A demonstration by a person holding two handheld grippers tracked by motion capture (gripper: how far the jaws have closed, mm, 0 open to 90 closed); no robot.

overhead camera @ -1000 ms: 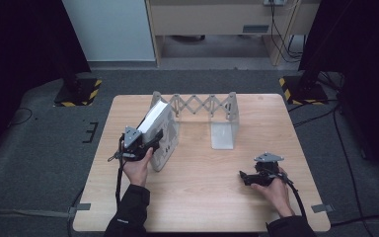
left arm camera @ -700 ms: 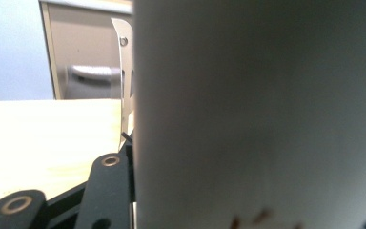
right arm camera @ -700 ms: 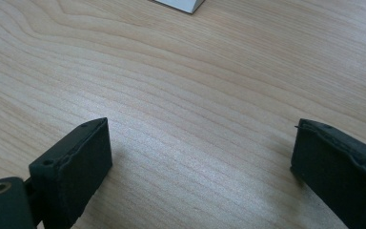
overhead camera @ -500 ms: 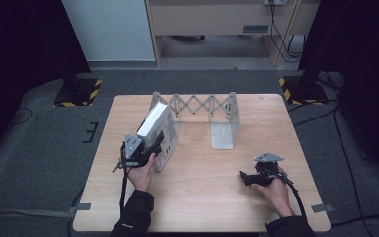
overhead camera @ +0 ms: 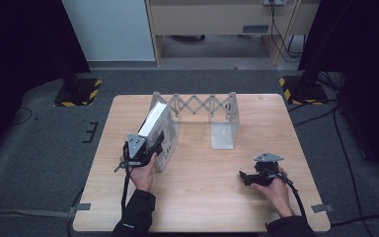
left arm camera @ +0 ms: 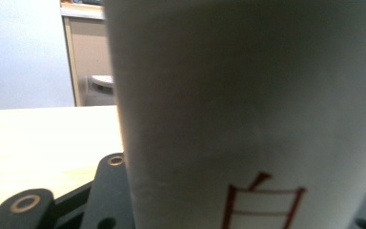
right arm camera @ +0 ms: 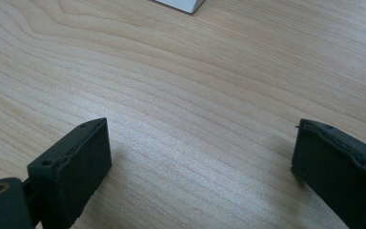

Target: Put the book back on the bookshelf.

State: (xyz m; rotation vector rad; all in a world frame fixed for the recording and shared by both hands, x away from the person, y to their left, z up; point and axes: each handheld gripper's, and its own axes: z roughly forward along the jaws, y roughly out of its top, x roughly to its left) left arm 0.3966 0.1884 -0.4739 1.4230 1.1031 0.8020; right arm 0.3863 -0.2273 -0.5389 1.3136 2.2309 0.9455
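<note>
Books seem to be the business here: the left tool [overhead camera: 148, 147] is clamped on a thick white book [overhead camera: 159, 129], holding it upright and slightly tilted at centre left of the high view, its far end close to the left plate of the expanding rack [overhead camera: 197, 106]. In the left gripper view the book's pale cover [left arm camera: 248, 109] with a red printed character sits right against the lens, between the jaws. Gripping it low near the desk probably keeps it steady on its edge so it can be slid or stood against the rack's end plate. Toward the lower right, the right tool [overhead camera: 250, 177] rests on the desk [overhead camera: 207, 197], its jaws spread wide over bare wood with nothing between them [right arm camera: 200, 162], likely parked clear.
</note>
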